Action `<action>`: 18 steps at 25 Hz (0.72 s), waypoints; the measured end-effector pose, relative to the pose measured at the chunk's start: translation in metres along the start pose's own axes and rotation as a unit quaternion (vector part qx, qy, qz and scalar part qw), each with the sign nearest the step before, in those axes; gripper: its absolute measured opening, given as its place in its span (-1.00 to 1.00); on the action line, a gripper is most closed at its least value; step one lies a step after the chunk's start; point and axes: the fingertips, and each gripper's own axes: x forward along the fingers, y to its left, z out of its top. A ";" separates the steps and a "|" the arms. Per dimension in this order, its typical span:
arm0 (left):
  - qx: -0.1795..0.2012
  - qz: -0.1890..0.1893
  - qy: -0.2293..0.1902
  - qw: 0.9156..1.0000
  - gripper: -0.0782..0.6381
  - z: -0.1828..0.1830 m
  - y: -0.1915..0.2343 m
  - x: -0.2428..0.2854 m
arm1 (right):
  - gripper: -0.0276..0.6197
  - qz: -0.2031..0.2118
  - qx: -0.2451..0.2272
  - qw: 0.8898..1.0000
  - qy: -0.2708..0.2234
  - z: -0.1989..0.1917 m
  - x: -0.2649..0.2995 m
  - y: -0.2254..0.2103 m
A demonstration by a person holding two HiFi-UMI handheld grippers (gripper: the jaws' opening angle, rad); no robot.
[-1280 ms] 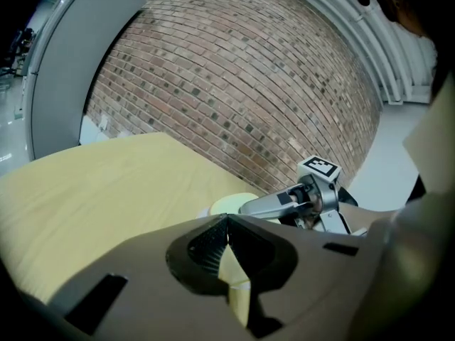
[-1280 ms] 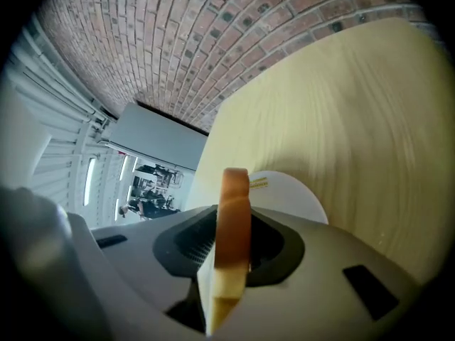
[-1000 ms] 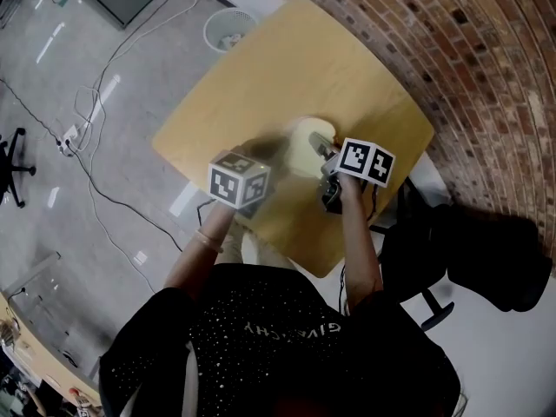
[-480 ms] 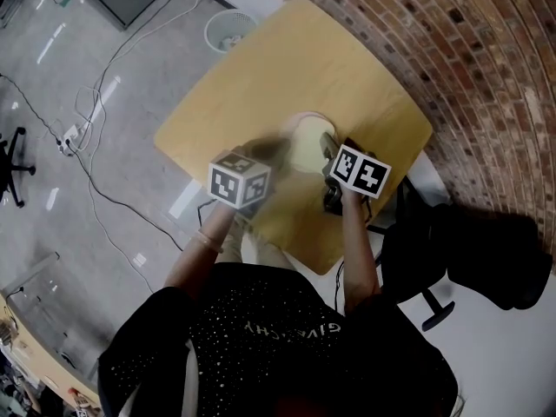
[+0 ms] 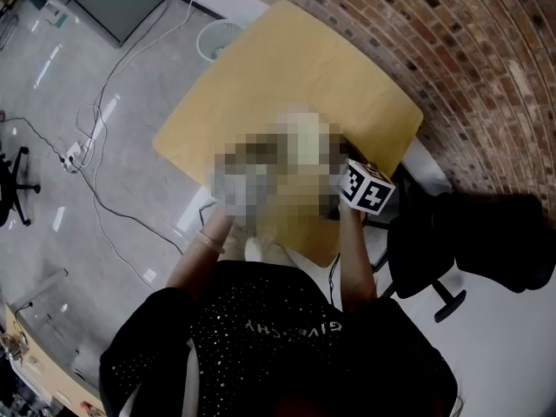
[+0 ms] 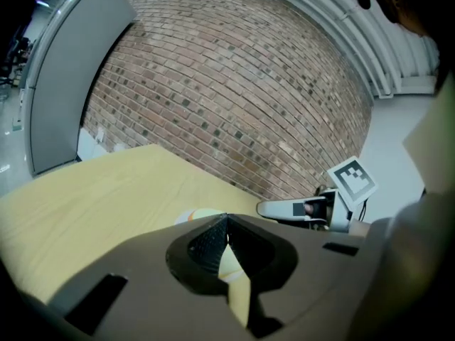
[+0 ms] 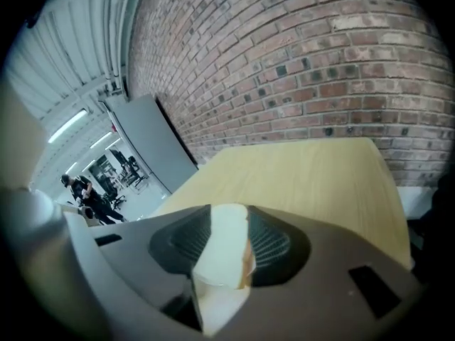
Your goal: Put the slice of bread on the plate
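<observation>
The slice of bread (image 7: 222,251), white with a brown crust, stands edge-on between the pads of my right gripper (image 7: 226,222). Those jaws are closing on it, above the wooden table (image 7: 306,183). In the left gripper view a pale yellow plate (image 6: 193,216) lies on the table just past my left gripper (image 6: 226,222). That gripper's tips meet, and a pale strip shows through the slit behind them. The right gripper (image 6: 298,208) hangs to the plate's right. In the head view a mosaic patch hides the plate and most of both grippers. Only the right marker cube (image 5: 367,188) shows.
The table (image 5: 287,68) stands against a brick wall (image 5: 452,50). A black office chair (image 5: 452,233) is by its right corner. A white wire basket (image 5: 215,35) and loose cables (image 5: 95,120) lie on the floor to the left.
My right gripper has lifted and drawn back from the plate toward the person. The left gripper has stayed near the plate's left side.
</observation>
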 end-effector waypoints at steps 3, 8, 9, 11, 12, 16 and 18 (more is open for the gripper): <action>0.028 0.006 -0.020 0.999 -0.75 0.012 -0.013 -0.005 | -0.85 0.005 -0.033 0.998 -0.045 0.008 -0.023 0.006; 0.071 0.022 -0.049 0.996 -0.75 0.026 -0.031 -0.016 | -0.87 0.037 -0.038 0.996 -0.078 0.011 -0.052 0.025; 0.074 0.023 -0.053 0.996 -0.75 0.027 -0.035 -0.018 | -0.87 0.042 -0.033 0.995 -0.084 0.012 -0.057 0.029; 0.077 0.022 -0.057 0.995 -0.76 0.027 -0.040 -0.022 | -0.87 0.046 -0.038 0.994 -0.095 0.012 -0.064 0.036; 0.078 0.022 -0.057 0.995 -0.76 0.025 -0.042 -0.024 | -0.88 0.046 -0.044 0.993 -0.100 0.012 -0.067 0.040; 0.084 0.028 -0.057 0.994 -0.75 0.023 -0.043 -0.032 | -0.88 0.044 -0.052 0.990 -0.122 0.014 -0.078 0.050; 0.085 0.028 -0.055 0.994 -0.76 0.022 -0.044 -0.036 | -0.88 0.042 -0.052 0.989 -0.129 0.013 -0.084 0.053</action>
